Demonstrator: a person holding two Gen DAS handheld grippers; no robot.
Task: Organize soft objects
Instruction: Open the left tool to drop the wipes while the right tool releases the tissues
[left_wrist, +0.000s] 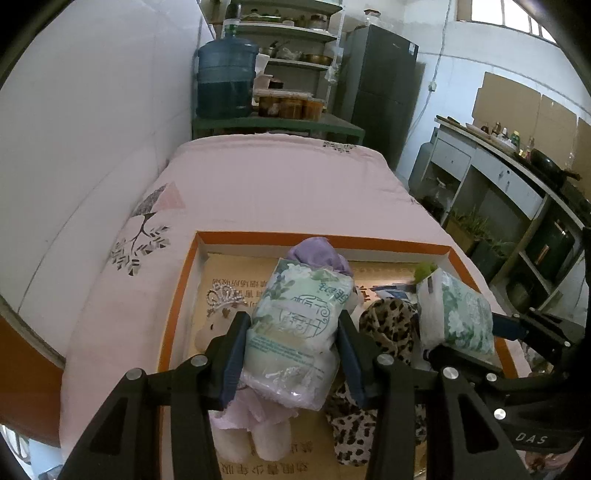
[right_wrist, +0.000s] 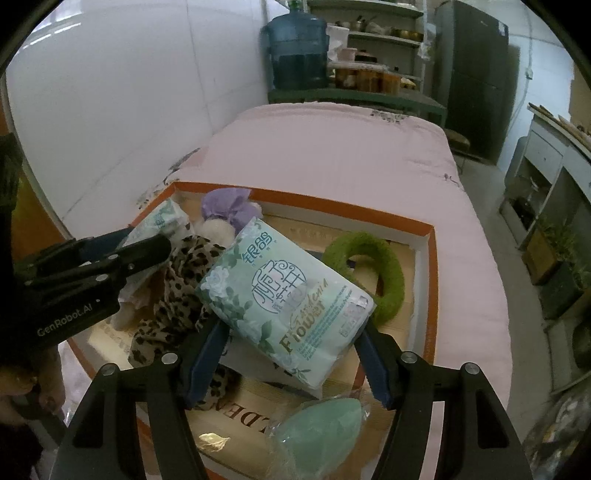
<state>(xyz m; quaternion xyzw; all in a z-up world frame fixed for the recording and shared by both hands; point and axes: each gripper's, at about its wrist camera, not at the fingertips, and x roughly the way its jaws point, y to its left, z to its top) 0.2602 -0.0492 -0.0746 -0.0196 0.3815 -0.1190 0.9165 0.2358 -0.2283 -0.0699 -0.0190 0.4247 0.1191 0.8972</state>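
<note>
Much of the orange-rimmed tray (left_wrist: 177, 295) floor is hidden under the piled soft things, and its printed lettering is only partly readable. Above that tray, the left gripper (left_wrist: 291, 354) clamps one tissue pack (left_wrist: 295, 325), pale green with flowers, masking the pink plush toy (left_wrist: 255, 424) beneath; the right gripper (right_wrist: 291, 365) grips a second tissue pack (right_wrist: 284, 306). Inside the tray lie a leopard-print cloth (right_wrist: 177, 280), a green ring (right_wrist: 376, 269), a purple cloth (right_wrist: 227, 206) and a wrapped mint sponge (right_wrist: 321, 428).

Soft, dim daylight reaches my views from high windows (left_wrist: 517, 14) at the upper right, blown out white. Shadows are faint. Fisheye bending curves the walls, black vignette rings the corners, and the far shelves (right_wrist: 373, 40) look slightly blurred.
</note>
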